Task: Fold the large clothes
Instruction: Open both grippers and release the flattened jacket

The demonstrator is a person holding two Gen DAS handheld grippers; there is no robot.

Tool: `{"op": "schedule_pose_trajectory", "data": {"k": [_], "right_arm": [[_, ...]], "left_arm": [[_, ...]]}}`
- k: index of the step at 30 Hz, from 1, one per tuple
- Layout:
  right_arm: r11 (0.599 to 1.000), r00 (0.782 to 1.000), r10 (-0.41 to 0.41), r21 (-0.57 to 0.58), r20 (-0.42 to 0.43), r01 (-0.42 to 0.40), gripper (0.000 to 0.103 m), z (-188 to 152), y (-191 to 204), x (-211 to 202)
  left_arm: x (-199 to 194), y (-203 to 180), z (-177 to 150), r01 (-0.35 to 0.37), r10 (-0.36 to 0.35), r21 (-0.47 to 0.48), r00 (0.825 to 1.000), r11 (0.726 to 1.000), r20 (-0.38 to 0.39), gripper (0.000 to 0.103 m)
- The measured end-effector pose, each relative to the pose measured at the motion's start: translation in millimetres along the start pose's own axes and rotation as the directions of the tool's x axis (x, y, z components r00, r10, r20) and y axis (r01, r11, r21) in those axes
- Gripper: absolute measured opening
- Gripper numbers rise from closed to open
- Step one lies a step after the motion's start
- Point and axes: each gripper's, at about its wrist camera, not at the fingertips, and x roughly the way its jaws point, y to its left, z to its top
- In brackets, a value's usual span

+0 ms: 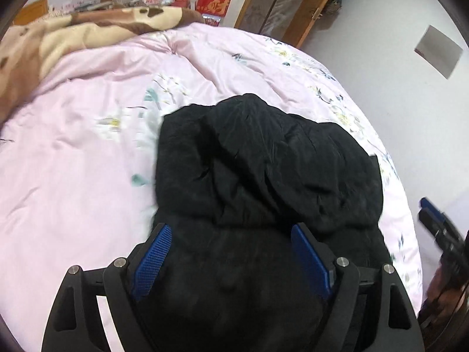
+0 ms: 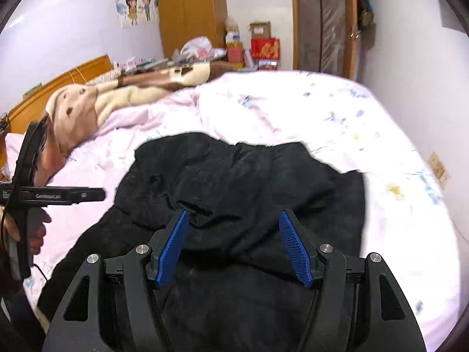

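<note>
The room around me is evenly and softly lit, with no hard shadows. In my right view the quilt [image 2: 337, 123] blows out to near white on its far side. The black coat [image 1: 263, 158] is so dark its folds barely read. Both views bend strongly at the edges, with dark corners. Motion blur smears the coat's edges.

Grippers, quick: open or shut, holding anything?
Left gripper: open over the black garment, gripping nothing.
Right gripper: open, gripping nothing.
</note>
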Motion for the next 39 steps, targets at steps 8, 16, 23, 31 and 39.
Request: {"op": "schedule_pose_trajectory", "data": {"k": [8, 16, 23, 31, 39], "right_arm": [[0.996, 0.996, -0.083, 0.019, 0.017, 0.082, 0.064, -34, 4, -81], [0.99, 0.991, -0.137, 0.04, -0.005, 0.137, 0.064, -79, 8, -128], [0.977, 0.979, -0.187, 0.093, -0.077, 0.194, 0.065, -134, -8, -143], [0.953, 0.946, -0.217, 0.156, -0.241, 0.259, 0.066, -210, -31, -116], [0.931, 0.931, -0.176, 0.253, -0.321, 0.263, 0.067, -252, -49, -84]], "left_arm": [[-59, 2, -52, -0.034, 0.034, 0.006, 0.999, 0.999, 0.012, 0.084], [-84, 11, -107, -0.067, 0.067, -0.009, 0.998, 0.998, -0.003, 0.084], [-72, 34, -153, -0.106, 0.104, -0.027, 0.993, 0.994, -0.063, 0.084], [-34, 71, -198, -0.099, 0.08, -0.13, 0.986, 0.987, -0.144, 0.084], [-8, 58, -209, -0.118, 0.1, -0.086, 0.978, 0.989, -0.183, 0.084]]}}
